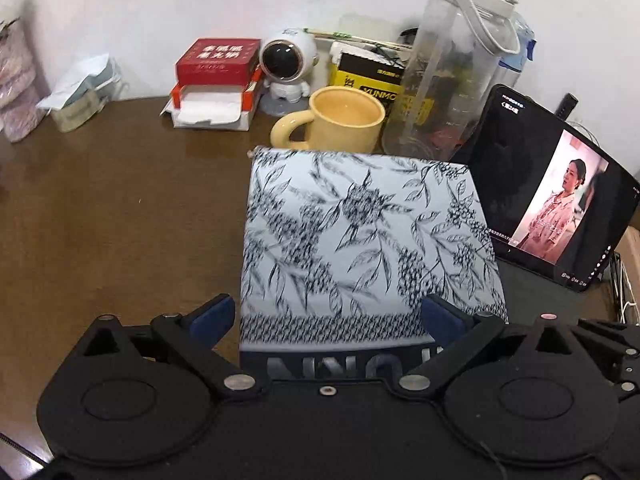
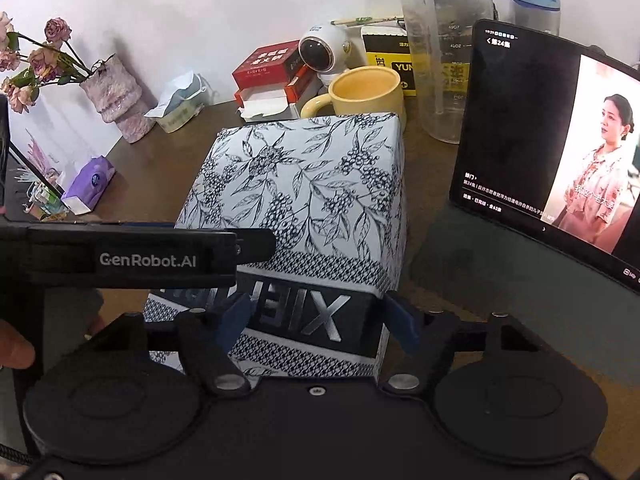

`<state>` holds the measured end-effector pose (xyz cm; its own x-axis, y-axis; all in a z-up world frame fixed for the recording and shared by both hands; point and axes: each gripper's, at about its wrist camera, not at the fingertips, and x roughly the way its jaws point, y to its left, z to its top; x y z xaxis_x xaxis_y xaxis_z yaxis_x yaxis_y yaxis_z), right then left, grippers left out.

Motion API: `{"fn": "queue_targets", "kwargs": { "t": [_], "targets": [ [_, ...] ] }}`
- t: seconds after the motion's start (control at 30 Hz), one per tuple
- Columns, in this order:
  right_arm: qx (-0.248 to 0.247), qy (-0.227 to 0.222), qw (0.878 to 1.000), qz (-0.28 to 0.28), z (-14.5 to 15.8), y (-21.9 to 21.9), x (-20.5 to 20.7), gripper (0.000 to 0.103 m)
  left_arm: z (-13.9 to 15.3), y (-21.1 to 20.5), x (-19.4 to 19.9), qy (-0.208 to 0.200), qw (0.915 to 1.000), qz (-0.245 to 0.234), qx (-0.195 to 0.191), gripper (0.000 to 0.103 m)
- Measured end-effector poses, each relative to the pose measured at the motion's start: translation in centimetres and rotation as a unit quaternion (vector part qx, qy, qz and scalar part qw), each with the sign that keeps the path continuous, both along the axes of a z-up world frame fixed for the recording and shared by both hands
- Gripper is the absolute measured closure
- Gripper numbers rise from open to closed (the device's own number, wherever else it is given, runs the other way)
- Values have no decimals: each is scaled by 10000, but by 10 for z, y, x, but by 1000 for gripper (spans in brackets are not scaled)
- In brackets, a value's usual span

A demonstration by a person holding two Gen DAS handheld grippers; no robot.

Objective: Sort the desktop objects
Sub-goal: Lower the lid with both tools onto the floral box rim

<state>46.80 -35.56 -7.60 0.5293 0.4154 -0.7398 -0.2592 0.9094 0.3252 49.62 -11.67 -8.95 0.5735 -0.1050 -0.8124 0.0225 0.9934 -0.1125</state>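
Two handheld grippers close in on a leaf-and-berry patterned box [image 2: 304,196] standing on a brown wooden desk [image 1: 120,208]. The right gripper [image 2: 316,320] has its blue-padded fingers spread to either side of the box's near face, across a dark band whose silver letters, upside down, read in part "XIE"; whether the pads touch the box cannot be told. The left gripper [image 1: 326,316] is likewise spread wide, one finger clear of the box's left edge, the other overlapping its right corner; contact there is unclear. Seen from the right, its black body crosses the box and bears the label "GenRobot.AI", hiding part of the lettering.

Right of the box, one propped tablet [image 2: 552,152] plays a video with Chinese captions, its far edge cut off. Just behind the box stands one yellow mug [image 1: 340,120]. Beyond it, along the white wall: a red tissue box [image 1: 218,60] with Chinese characters, one white astronaut figurine [image 1: 286,64], a yellow-and-black carton [image 1: 368,80] reading "YUNMO", partly hidden, and two clear bottles [image 1: 452,80]. Far left sit a vase of dried roses [image 2: 116,92] and a purple tissue pack [image 2: 90,188].
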Motion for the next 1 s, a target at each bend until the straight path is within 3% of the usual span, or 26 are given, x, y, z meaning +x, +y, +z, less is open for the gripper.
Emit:
{"fn": "queue_targets", "kwargs": {
  "t": [0.73,1.0],
  "targets": [
    [14,328,9995,-11,-18,1,15,28,-18,-5,13,237,9996,-133,122,0],
    [-133,338,9992,178,-15,6,4,26,-20,3,-1,363,9990,-273,-46,0]
  ]
}}
